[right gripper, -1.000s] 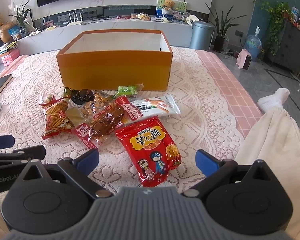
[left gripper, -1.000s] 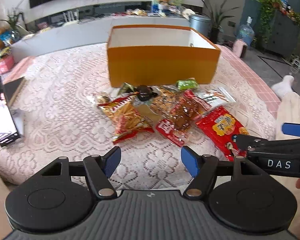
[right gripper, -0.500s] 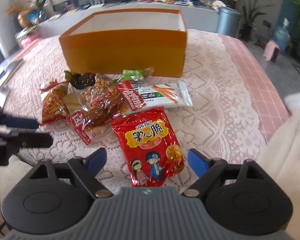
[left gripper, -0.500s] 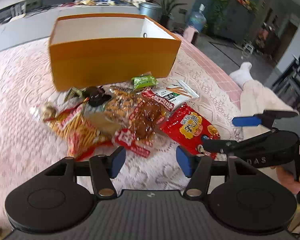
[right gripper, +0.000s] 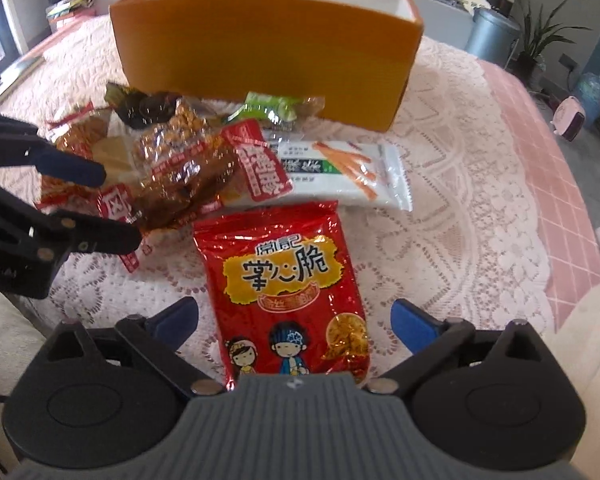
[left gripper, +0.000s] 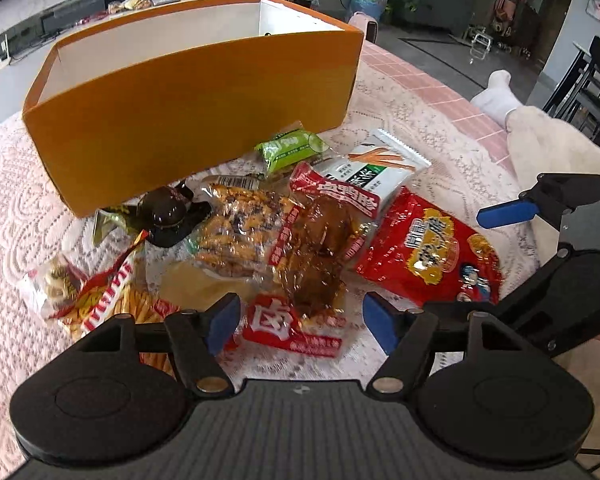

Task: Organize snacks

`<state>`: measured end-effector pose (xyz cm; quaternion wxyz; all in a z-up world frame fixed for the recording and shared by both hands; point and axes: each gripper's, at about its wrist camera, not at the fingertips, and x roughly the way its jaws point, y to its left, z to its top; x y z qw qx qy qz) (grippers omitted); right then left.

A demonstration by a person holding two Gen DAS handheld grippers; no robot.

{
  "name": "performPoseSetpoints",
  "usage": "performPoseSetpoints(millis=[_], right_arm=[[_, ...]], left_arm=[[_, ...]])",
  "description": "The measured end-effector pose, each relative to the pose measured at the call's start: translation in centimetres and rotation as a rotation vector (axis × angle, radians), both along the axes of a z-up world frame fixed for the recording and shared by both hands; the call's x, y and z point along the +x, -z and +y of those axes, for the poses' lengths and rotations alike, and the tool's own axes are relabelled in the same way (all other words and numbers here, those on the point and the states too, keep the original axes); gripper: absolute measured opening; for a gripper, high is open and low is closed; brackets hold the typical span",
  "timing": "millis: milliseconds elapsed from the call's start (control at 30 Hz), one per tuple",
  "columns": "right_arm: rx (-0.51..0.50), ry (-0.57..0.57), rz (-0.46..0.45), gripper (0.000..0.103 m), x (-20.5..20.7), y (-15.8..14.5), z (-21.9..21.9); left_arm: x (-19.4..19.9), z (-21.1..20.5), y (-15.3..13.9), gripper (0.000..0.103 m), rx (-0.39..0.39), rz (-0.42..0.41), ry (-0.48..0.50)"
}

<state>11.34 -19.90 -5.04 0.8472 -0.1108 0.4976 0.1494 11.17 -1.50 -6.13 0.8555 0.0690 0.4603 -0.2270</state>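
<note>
An open orange box [left gripper: 196,92] stands on the lace cloth, with a pile of snack packets in front of it. My left gripper [left gripper: 300,322] hangs low over the near end of the red-and-clear meat pack [left gripper: 316,240]. Its jaws are opening, and the pads stand either side of the pack without pressing it. A stick-snack bag [left gripper: 100,300] lies to its left. My right gripper [right gripper: 294,322] is open wide over the red cartoon bag [right gripper: 284,280], clear of it. A white packet [right gripper: 340,172] and a green packet [right gripper: 272,108] lie nearer the box.
The lace-covered table [right gripper: 460,220] ends in a pink tiled strip [right gripper: 540,140] on the right. A person's leg in a white sock [left gripper: 500,96] rests past that edge. A grey bin [right gripper: 492,36] and plants stand on the floor beyond.
Both grippers have come forward and down towards the snack pile, which now fills more of each view. The left jaws narrowed and then widened again. The right jaws stayed wide.
</note>
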Motion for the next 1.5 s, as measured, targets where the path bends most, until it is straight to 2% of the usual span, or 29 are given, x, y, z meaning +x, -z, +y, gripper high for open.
performPoseSetpoints(millis=[133, 400, 633, 667, 767, 900, 1067, 1500], right_arm=[[-0.011, -0.015, 0.001, 0.099, 0.5, 0.6, 0.3], [0.034, 0.000, 0.050, 0.099, 1.2, 1.3, 0.0], [0.043, 0.011, 0.076, 0.098, 1.6, 1.6, 0.2], [0.044, 0.009, 0.074, 0.095, 1.6, 1.6, 0.3], [0.047, 0.002, 0.060, 0.084, 1.3, 1.3, 0.5], [0.048, -0.001, 0.055, 0.080, 0.9, 0.9, 0.7], [0.048, -0.002, 0.042, 0.075, 0.7, 0.3, 0.9], [0.105, -0.002, 0.013, 0.073, -0.5, -2.1, 1.6]], left_arm=[[0.4, -1.0, 0.2, 0.082, 0.045, -0.021, 0.031], [1.4, -3.1, 1.2, 0.081, 0.140, -0.035, 0.084], [1.8, -2.9, 1.3, 0.089, 0.126, -0.013, 0.113], [1.8, -3.0, 1.4, 0.089, 0.134, -0.016, 0.122], [1.6, -2.9, 1.4, 0.079, 0.143, -0.028, 0.127], [1.2, -3.3, 1.4, 0.078, 0.155, -0.051, 0.125], [0.7, -3.0, 0.9, 0.075, 0.137, -0.070, 0.083], [-1.6, -0.6, -1.8, 0.074, 0.106, -0.138, -0.077]])
